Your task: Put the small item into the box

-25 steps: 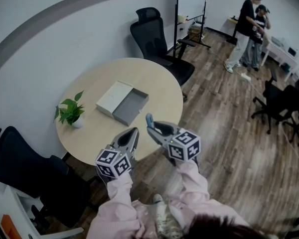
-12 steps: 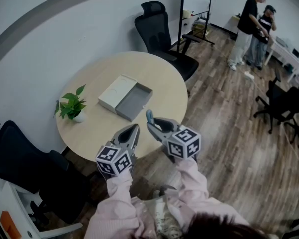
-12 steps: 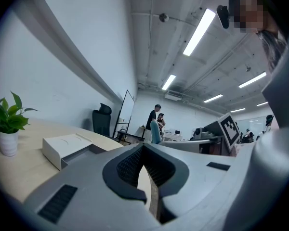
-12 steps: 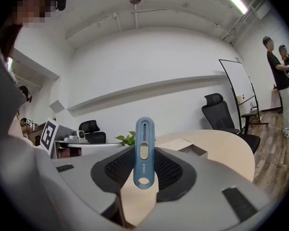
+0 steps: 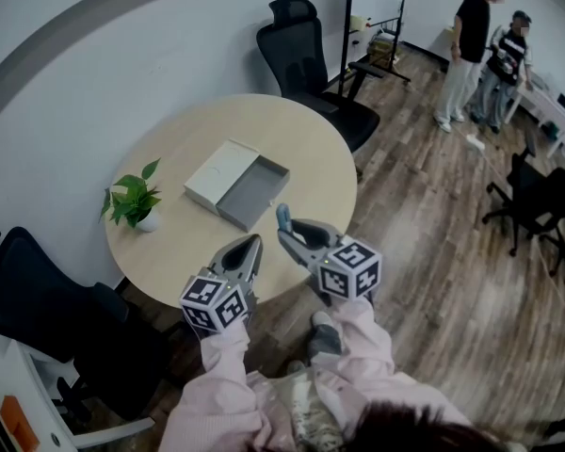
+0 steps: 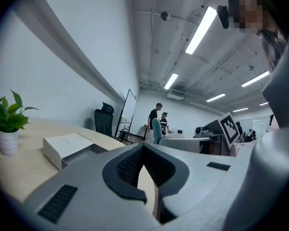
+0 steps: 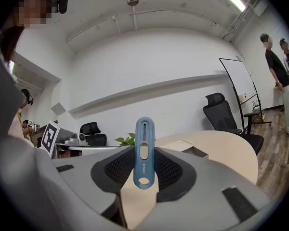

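Right gripper (image 5: 284, 234) pinches the slim blue plastic cutter (image 7: 144, 153); left gripper (image 5: 254, 245) is closed, empty. I'd carry it toward 11 o'clock, over the open white cardboard box (image 5: 254, 188), then lower.

Blue cutter (image 7: 144, 153), white box (image 5: 217, 177) with grey tray (image 5: 254, 192), pale wood table (image 5: 306, 144), green plant (image 5: 130, 201), black-and-white marker cubes (image 5: 350, 271), pink sleeves (image 5: 217, 389).

pink sleeves (image 5: 228, 377), grey left hand-held gripper (image 5: 255, 244), grey right hand-held gripper (image 5: 283, 226), black-and-white marker cubes (image 5: 215, 307)
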The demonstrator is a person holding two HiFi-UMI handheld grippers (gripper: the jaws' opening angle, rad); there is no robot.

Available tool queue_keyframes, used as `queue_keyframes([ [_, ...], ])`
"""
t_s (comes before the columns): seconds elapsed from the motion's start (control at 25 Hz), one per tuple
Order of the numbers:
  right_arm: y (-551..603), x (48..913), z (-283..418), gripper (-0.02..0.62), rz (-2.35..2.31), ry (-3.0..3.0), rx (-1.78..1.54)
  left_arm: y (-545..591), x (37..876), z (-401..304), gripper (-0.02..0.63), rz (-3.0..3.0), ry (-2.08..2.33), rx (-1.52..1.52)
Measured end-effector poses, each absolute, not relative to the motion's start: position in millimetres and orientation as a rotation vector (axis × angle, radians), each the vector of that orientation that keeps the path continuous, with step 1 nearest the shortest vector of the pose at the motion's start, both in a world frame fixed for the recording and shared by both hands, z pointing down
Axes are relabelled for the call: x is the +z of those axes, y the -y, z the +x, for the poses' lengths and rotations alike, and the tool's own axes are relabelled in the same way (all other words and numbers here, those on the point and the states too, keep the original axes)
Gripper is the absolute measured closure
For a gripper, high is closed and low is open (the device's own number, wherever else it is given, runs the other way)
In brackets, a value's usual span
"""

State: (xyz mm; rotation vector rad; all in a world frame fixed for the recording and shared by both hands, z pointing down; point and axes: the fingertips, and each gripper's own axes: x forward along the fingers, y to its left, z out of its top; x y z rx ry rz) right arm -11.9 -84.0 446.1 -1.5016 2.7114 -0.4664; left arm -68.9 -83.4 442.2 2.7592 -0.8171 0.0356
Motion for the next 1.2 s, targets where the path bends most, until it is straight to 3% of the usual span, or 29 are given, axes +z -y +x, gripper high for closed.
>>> queue_keyframes([
  [1.2,194.1,461.4,15.3,0.459,-1.290,-2.910,-0.517,182.5,453.2,-33.6,0.597,2.639,1.029,0.013],
])
